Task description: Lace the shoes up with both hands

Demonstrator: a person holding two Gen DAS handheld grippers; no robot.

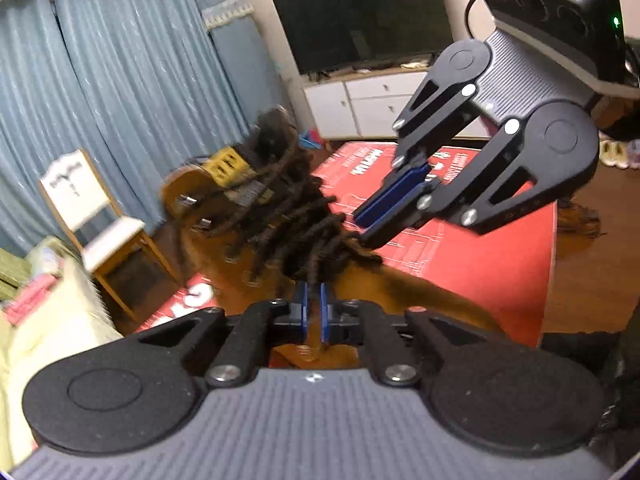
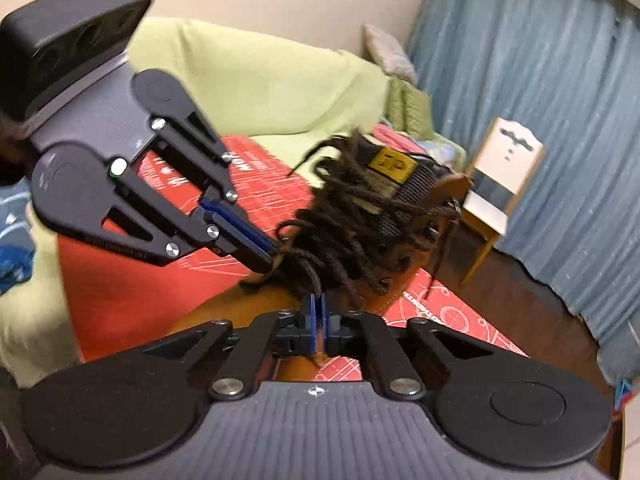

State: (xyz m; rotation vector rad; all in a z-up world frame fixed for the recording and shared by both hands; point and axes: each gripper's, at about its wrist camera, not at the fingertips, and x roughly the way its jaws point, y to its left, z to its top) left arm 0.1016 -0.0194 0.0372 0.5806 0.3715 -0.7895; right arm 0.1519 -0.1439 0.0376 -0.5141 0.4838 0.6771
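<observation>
A brown boot [image 1: 200,188] [image 2: 404,184] with a yellow tongue label lies on a red box [image 1: 480,256] [image 2: 120,280]. Its dark brown laces [image 1: 304,232] [image 2: 332,240] form a loose tangle over the eyelets. In the left wrist view, my left gripper [image 1: 314,312] is shut on a lace strand that runs up between its blue pads. The right wrist view shows my right gripper [image 2: 320,316] shut on another strand the same way. Both grippers meet at the boot's near end: the right gripper [image 1: 362,230] comes in from the right, the left gripper [image 2: 275,258] from the left.
A white-backed wooden chair [image 1: 80,200] [image 2: 504,172] stands beyond the boot before blue curtains [image 1: 120,60]. A television [image 1: 360,12] sits on a white cabinet [image 1: 360,104]. A sofa under a green cover [image 2: 260,80] is behind the box.
</observation>
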